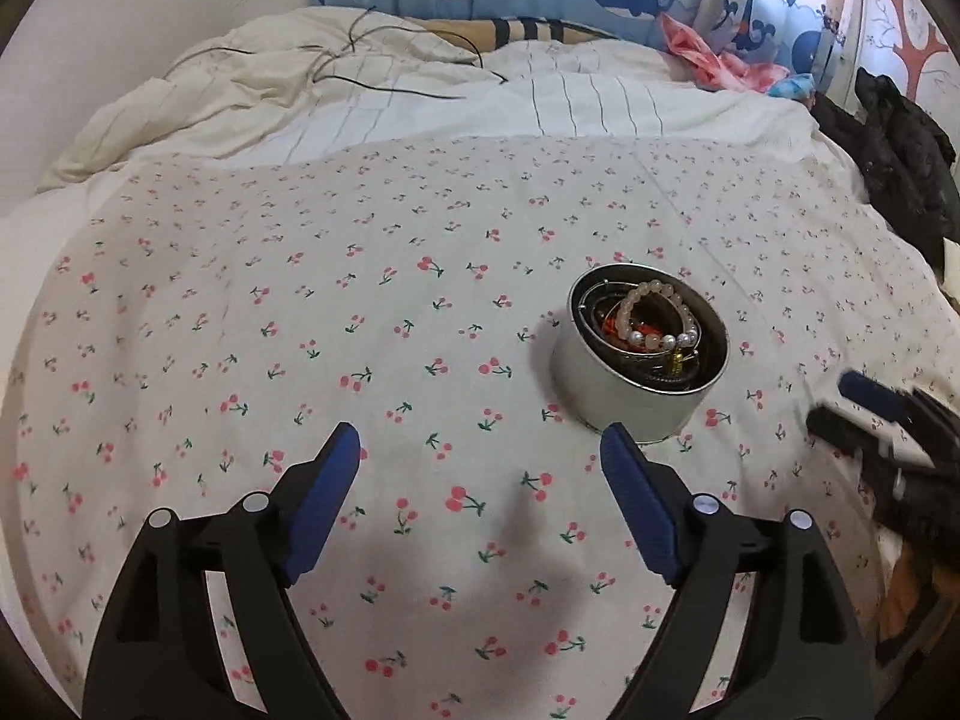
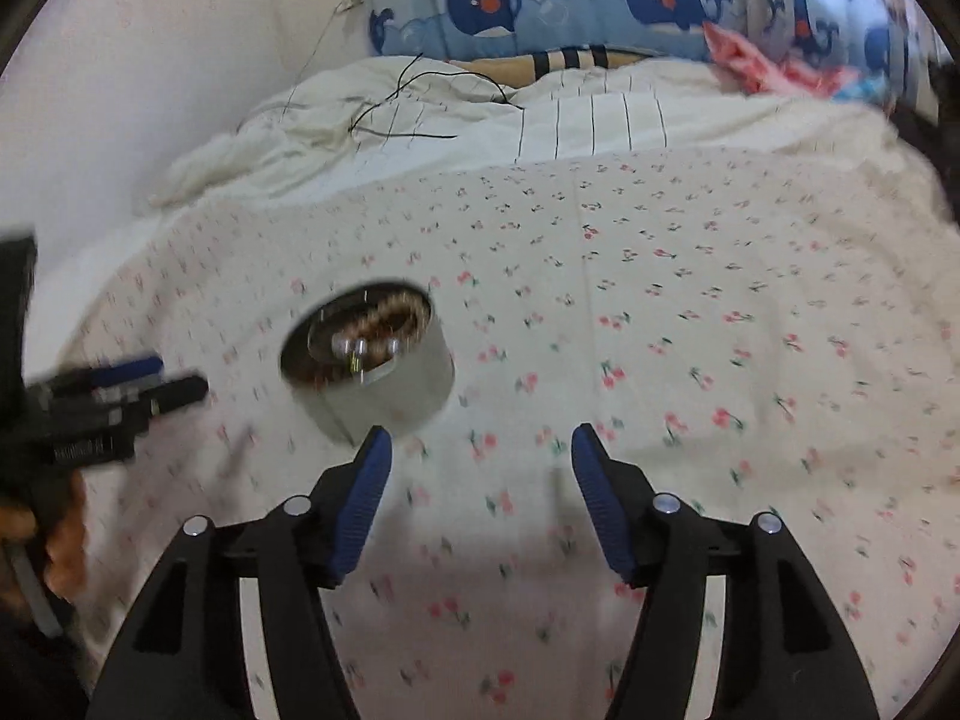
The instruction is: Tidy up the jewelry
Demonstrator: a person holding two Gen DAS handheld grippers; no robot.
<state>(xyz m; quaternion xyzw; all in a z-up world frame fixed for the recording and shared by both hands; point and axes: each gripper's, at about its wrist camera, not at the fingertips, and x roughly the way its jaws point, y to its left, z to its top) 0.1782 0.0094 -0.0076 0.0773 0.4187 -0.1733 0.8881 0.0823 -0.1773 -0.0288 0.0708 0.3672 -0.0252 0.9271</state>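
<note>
Beaded bracelets (image 1: 657, 315) already lie inside the round metal tin (image 1: 636, 402); nearby, left gripper (image 1: 480, 450) and right gripper (image 2: 480, 450) gape empty, so little seems left.

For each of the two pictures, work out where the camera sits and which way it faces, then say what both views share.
Left wrist: on the left gripper, angled down over the cherry-print sheet; open fingers show, right gripper at the right edge.
Right wrist: on the right gripper, facing likewise; open fingers show, a hand holding the left gripper at the left edge.
Shared: the round tin of jewelry, whale-print cushions.
</note>
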